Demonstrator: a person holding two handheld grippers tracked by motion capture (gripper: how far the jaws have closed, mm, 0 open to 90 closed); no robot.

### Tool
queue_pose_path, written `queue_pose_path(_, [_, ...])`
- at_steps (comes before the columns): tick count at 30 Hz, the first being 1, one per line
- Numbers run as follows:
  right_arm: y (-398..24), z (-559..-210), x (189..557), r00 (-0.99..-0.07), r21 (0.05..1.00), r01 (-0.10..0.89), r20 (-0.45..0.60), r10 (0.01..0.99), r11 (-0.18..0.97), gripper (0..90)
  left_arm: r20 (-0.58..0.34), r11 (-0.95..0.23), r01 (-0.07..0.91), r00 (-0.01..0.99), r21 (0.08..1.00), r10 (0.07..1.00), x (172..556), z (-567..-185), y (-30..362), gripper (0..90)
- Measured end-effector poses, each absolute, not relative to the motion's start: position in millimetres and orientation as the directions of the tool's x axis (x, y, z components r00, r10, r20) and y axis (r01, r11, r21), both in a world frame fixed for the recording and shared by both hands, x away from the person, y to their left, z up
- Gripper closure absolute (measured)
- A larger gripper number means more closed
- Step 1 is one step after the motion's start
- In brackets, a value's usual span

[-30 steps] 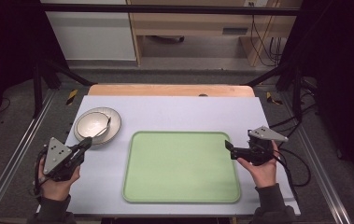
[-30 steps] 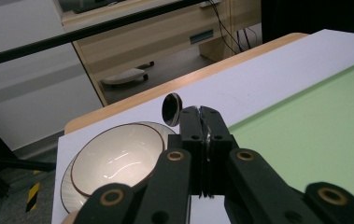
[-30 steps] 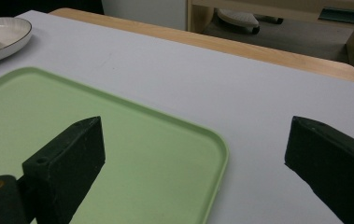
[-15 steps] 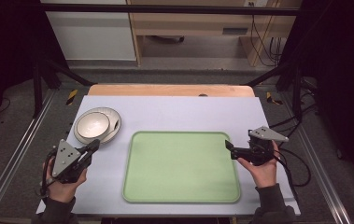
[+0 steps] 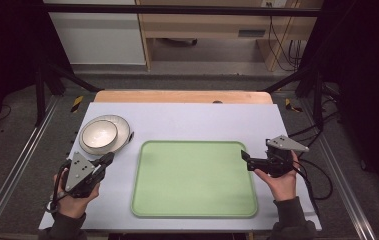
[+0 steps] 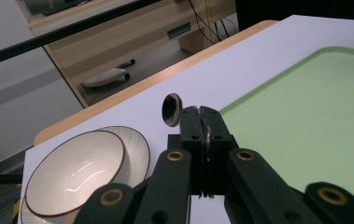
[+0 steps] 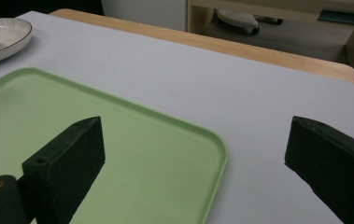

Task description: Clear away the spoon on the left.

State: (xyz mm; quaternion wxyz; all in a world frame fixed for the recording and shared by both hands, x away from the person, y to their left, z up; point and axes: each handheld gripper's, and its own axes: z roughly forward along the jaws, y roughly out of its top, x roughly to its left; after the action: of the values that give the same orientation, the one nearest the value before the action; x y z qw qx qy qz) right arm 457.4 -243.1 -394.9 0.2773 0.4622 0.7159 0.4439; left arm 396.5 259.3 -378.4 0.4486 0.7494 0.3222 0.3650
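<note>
Left gripper (image 6: pixel 201 112), jaws together, points past a glossy round bowl (image 6: pixel 76 172); right gripper (image 7: pixel 193 154), jaws apart, straddles the smooth green tray's (image 7: pixel 118 154) rounded corner.

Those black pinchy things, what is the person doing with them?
A person holds a gripper in each hand at a table. The left gripper is shut and points toward a white bowl sitting on a plate. The right gripper is open, hovering at the right edge of an empty green tray. Nothing is being held.

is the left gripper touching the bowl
Apart. The high view shows bare table between the left gripper and the bowl on its plate.
</note>
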Motion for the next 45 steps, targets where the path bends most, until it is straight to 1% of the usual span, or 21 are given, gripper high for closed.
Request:
queue_pose_path(20, [-242, -396, 458, -0.422, 0.889, 0.42, 0.011, 0.907, 0.185, 5.2, 0.279, -0.436, 0.152, 0.576, 0.887, 0.768, 395, -386, 241, 89.1])
queue_pose_path(45, [-241, -396, 458, -0.422, 0.887, 0.426, 0.018, 0.906, 0.18, 5.2, 0.296, -0.486, 0.166, 0.615, 0.858, 0.731, 399, -401, 224, 89.1])
